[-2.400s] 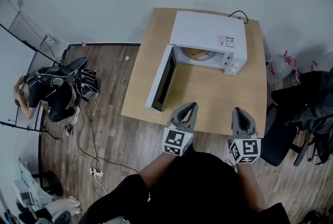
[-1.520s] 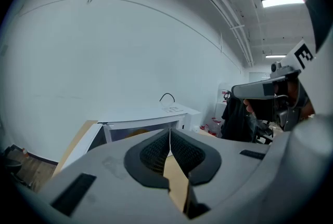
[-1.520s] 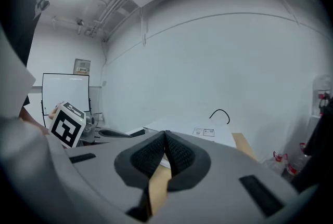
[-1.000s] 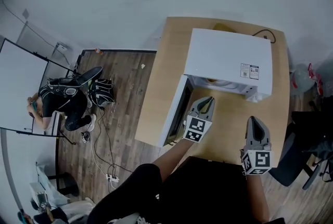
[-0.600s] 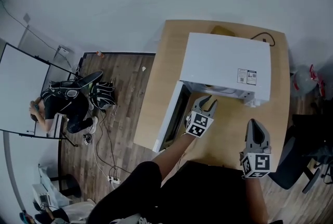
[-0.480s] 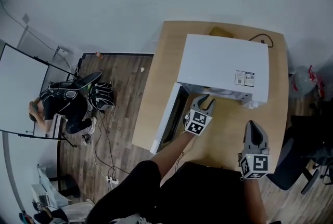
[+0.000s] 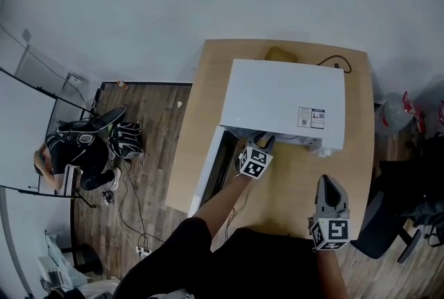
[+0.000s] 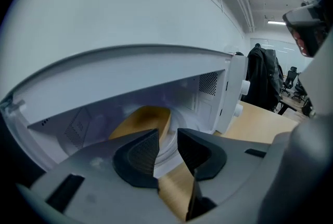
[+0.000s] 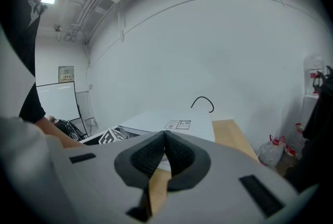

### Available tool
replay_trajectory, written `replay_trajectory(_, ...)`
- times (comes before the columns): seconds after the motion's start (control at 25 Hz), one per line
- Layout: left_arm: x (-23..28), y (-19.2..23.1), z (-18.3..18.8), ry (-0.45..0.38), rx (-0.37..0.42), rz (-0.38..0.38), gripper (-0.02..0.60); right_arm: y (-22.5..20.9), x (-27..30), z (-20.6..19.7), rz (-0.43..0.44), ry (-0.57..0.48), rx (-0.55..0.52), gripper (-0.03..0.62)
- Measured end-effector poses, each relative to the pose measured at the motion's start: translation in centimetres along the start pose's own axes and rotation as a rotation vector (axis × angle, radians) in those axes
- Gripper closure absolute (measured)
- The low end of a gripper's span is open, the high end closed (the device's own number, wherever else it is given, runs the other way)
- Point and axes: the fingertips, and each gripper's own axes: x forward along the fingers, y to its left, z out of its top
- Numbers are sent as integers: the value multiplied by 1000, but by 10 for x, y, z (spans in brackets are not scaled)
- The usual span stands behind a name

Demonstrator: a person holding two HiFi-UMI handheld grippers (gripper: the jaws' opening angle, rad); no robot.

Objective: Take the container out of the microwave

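A white microwave [image 7: 284, 100] stands on the wooden table [image 7: 357, 152] with its door [image 7: 208, 169] swung open to the left. In the left gripper view a tan container [image 8: 143, 118] rests on the turntable inside the cavity. My left gripper [image 7: 262, 143] is at the mouth of the cavity, pointing in and slightly down. It [image 8: 167, 137] is open, with a narrow gap between the pads and nothing in it; the container lies just beyond. My right gripper [image 7: 326, 185] hovers over the table's front right, shut and empty [image 9: 165, 137]. From the head view the container is hidden under the microwave's top.
A tan object [image 7: 279, 53] and a black cable [image 7: 334, 63] lie behind the microwave. A black office chair [image 7: 388, 221] stands right of the table. On the floor at the left are a seated person [image 7: 62, 152], bags and cords.
My left gripper has moved forward and down to the microwave's opening, and its jaws have gone from shut to open. The right gripper has shifted only a little.
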Motion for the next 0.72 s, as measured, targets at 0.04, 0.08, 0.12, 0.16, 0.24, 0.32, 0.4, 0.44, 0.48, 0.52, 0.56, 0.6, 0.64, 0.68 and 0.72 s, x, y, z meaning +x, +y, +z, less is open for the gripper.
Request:
replay_trajectory(0.04,4,0,-1,6,9,0,488,-1,1,0,1,1,0,536)
replay_trajectory(0.08,8,1,-2,13,19,2,488,-2,2,1,1,2,-1,536)
replay_trajectory(0.12,13,2,-3,20,29,5,488,-3,3,1,2,4,-2,536)
replay_trajectory(0.16,17,3,-3,27,38,9,488,-4,4,2,2,5,-4,536)
replay_trajectory(0.24,24,5,-5,36,51,16,488,-6,5,3,2,8,-9,536)
replay_trajectory(0.32,30,9,-5,39,67,27,488,-9,5,3,-2,12,-9,536)
replay_trajectory(0.4,35,11,-4,42,79,33,488,-12,5,1,-6,19,-9,536)
replay_trajectory(0.44,37,11,-4,45,83,30,488,-13,6,0,-9,22,-10,536)
replay_trajectory(0.48,40,11,-3,51,87,25,488,-15,6,-1,-11,25,-11,536)
replay_trajectory(0.52,43,11,-3,57,94,18,488,-15,6,-1,-13,28,-15,536)
replay_trajectory(0.56,45,10,-2,63,102,10,489,-16,6,-1,-13,30,-21,536)
replay_trajectory(0.6,48,9,-1,70,111,3,489,-16,6,-2,-12,31,-26,536)
replay_trajectory(0.64,50,8,0,78,120,-3,489,-16,6,-2,-10,33,-27,536)
replay_trajectory(0.68,52,8,0,84,130,-5,489,-16,6,-2,-9,33,-26,536)
replay_trajectory(0.72,54,8,1,88,139,-4,489,-15,5,-3,-9,34,-23,536)
